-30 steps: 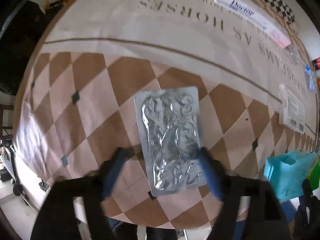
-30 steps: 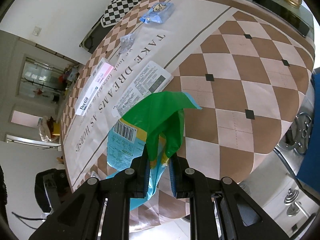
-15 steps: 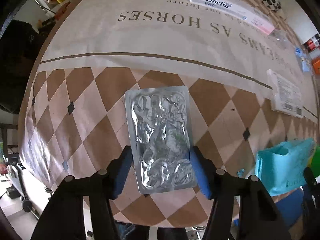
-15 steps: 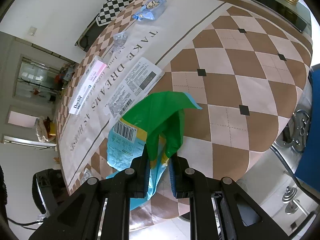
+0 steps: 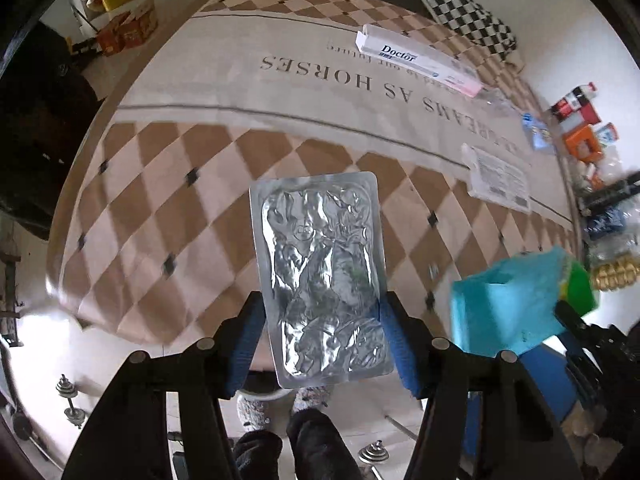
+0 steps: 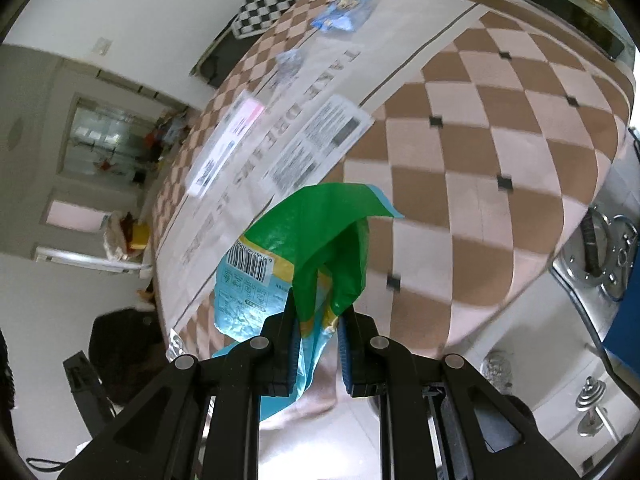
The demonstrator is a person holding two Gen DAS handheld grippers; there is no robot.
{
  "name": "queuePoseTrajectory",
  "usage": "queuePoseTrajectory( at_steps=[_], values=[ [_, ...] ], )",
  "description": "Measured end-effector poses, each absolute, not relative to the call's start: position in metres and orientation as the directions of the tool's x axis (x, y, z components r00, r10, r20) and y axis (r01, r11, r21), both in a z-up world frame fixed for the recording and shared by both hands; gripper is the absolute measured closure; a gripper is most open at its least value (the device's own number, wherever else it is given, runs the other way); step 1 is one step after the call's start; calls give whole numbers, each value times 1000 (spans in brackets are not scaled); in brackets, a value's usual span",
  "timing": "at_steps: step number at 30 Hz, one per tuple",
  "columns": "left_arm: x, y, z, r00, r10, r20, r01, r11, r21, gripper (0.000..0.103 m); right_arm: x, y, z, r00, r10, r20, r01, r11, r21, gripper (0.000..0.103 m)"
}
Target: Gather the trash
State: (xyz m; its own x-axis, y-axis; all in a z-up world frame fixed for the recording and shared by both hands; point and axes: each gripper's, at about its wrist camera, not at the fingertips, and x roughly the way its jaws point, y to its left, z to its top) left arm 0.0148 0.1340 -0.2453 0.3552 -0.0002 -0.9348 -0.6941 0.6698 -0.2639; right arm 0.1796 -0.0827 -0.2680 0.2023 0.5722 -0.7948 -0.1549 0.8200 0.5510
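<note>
My left gripper [image 5: 322, 320] is shut on a silver foil blister pack [image 5: 320, 264], gripping its two long edges and holding it up off the table near the front edge. My right gripper [image 6: 318, 326] is shut on a green and light-blue plastic wrapper bag [image 6: 320, 236] with a barcode, lifted above the table; the bag also shows in the left wrist view [image 5: 516, 304]. More trash lies on the tablecloth: a white "Doctor" box [image 5: 420, 58], a printed paper leaflet [image 6: 320, 144], a clear crumpled wrapper [image 6: 290, 60] and a blue snack packet [image 6: 344, 10].
The table [image 6: 500, 128] has a brown and beige checked cloth with a lettered band. Bottles and boxes [image 5: 584, 132] crowd its right end. A checkered cushion [image 5: 468, 20] lies beyond the far side. Dumbbells [image 6: 592, 400] lie on the floor below.
My left gripper has closed on the blister pack and lifted it back off the table toward the front edge. My right gripper with the bag has pulled back slightly.
</note>
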Motion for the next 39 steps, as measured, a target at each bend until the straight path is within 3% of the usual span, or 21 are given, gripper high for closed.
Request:
queuePoseTrajectory(
  at_steps=[5, 8, 12, 21, 24, 25, 26, 27, 28, 33, 39],
  values=[
    [-19, 109, -255, 353, -39, -935, -673, 683, -283, 47, 124, -100, -283, 120, 562, -818, -223, 818, 530, 86],
    [-48, 98, -289, 325, -102, -940, -680, 665, -307, 47, 87, -113, -316, 56, 516, -855, -238, 838, 491, 86],
    [-84, 91, -368, 254, -190, -948, -707, 633, -316, 47, 45, -120, -395, -30, 426, -904, -205, 883, 422, 86],
    [-88, 102, -576, 122, -316, -941, -710, 635, -305, 45, -2, -77, -633, -145, 278, -950, -234, 923, 306, 83],
    [-93, 110, -622, 110, -319, -941, -718, 629, -297, 40, 1, -60, -702, -214, 270, -939, -242, 916, 319, 70],
    [-95, 112, -631, 110, -306, -946, -722, 630, -287, 23, 0, -56, -719, -231, 250, -940, -258, 916, 307, 57],
    [-98, 112, -638, 99, -293, -951, -723, 636, -271, 14, 3, -55, -729, -237, 235, -943, -267, 917, 296, 35],
    [-101, 112, -642, 82, -276, -958, -723, 645, -248, 2, 2, -52, -738, -236, 212, -948, -290, 916, 277, 23],
    [-104, 111, -644, 68, -258, -964, -721, 655, -226, 2, 0, -49, -743, -228, 185, -956, -325, 911, 254, 6],
    [-123, 104, -635, 18, -190, -982, -726, 673, -143, 2, -20, -34, -735, -137, 39, -990, -506, 856, 104, 4],
    [-137, 103, -599, 7, -106, -994, -717, 693, -79, 2, -33, -29, -697, -55, -43, -998, -579, 815, -3, 2]
  ],
)
